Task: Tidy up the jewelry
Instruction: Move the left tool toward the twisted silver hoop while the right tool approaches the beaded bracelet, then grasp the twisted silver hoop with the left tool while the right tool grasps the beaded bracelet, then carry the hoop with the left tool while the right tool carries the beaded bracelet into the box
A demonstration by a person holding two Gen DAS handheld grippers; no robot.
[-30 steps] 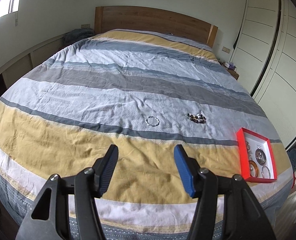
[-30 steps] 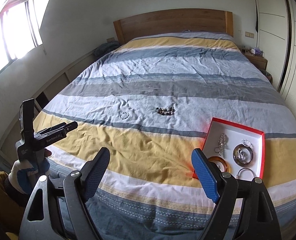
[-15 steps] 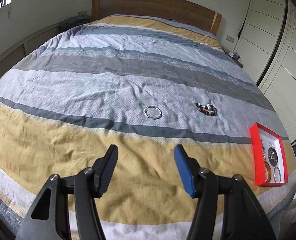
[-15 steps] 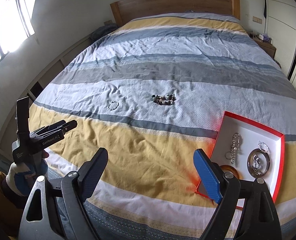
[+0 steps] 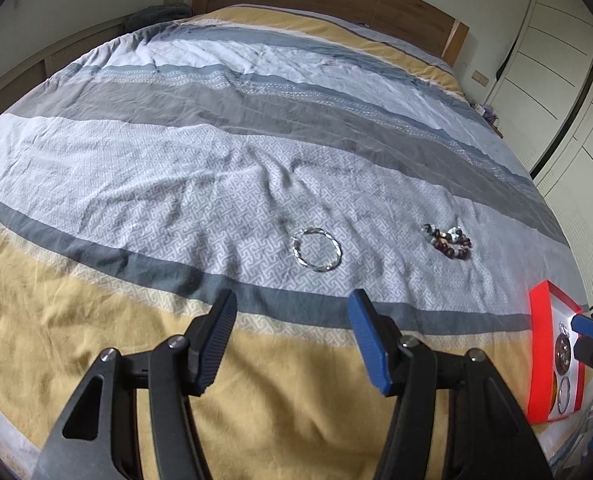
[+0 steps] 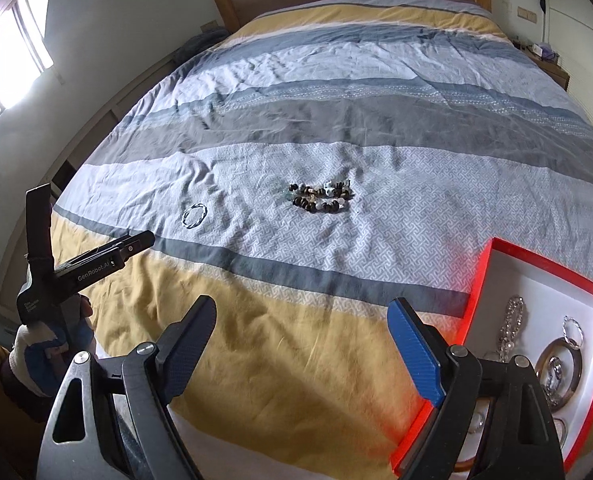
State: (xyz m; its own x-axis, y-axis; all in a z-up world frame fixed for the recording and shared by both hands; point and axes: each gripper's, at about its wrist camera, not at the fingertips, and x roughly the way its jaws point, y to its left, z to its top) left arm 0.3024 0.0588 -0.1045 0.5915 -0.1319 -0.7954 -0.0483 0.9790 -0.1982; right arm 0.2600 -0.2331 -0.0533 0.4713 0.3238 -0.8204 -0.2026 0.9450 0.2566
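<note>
Both your tongs hang open and empty over the bed (image 5: 256, 128).

Your red box (image 6: 476, 284) sits just right of your right tongs (image 6: 302, 336), its near corner hidden behind the blue finger and its far side cut off; the pieces inside overlap and are hard to tell apart. The beaded bracelet (image 6: 322, 198) lies ahead of them, and the twisted silver bangle (image 5: 317, 249) just ahead of your left tongs (image 5: 292, 344).

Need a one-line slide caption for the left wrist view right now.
Open left gripper above striped bedspread, facing a twisted silver bangle and beaded bracelet; red jewelry box at right.
</note>
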